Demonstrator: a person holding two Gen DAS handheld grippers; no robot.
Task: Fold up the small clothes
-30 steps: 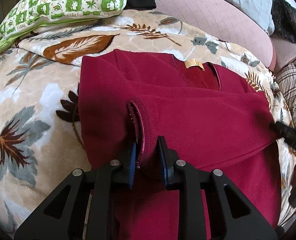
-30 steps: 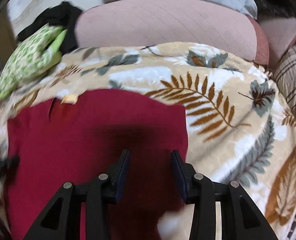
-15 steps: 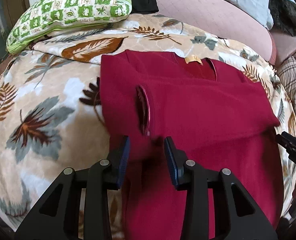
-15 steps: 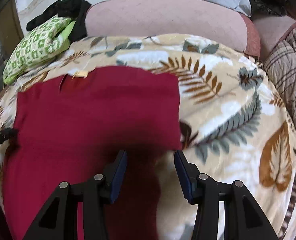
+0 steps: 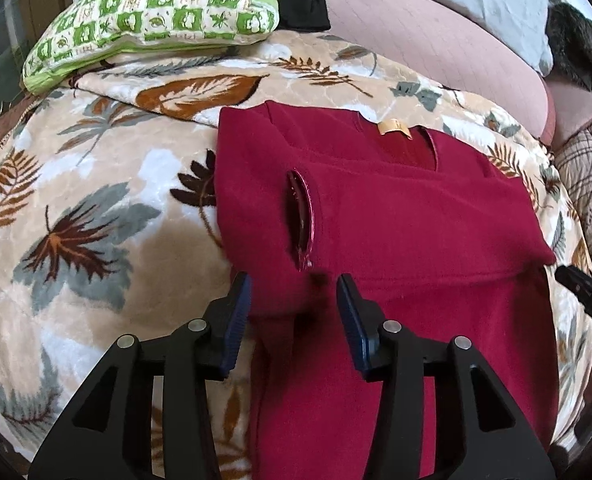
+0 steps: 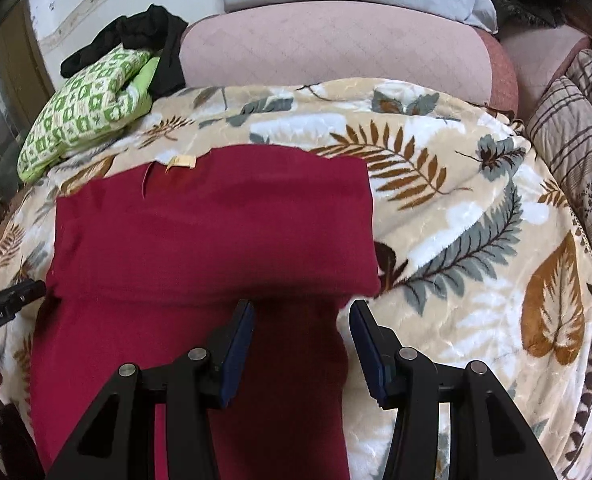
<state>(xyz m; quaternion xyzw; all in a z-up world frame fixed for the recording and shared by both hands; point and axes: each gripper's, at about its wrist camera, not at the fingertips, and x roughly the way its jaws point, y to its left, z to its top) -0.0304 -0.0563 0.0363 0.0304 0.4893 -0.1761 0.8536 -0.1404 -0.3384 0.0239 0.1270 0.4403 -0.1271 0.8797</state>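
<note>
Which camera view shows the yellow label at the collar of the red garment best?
The left wrist view shows it best: the label lies flat and unobstructed inside the open neckline of the red garment. In the right wrist view the label appears at the garment's far edge, slightly blurred, and little of the neckline shows.

Soft even daylight, sharp centre, fisheye bending and dark vignette at edges

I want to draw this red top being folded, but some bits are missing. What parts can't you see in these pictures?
- Bottom hem of the red top: both views, cut off by the lower edge behind the left gripper and right gripper.
- Words on its tan label: too small in both views.
- Black cloth: partly hidden behind the green pillow, shape unclear.
</note>
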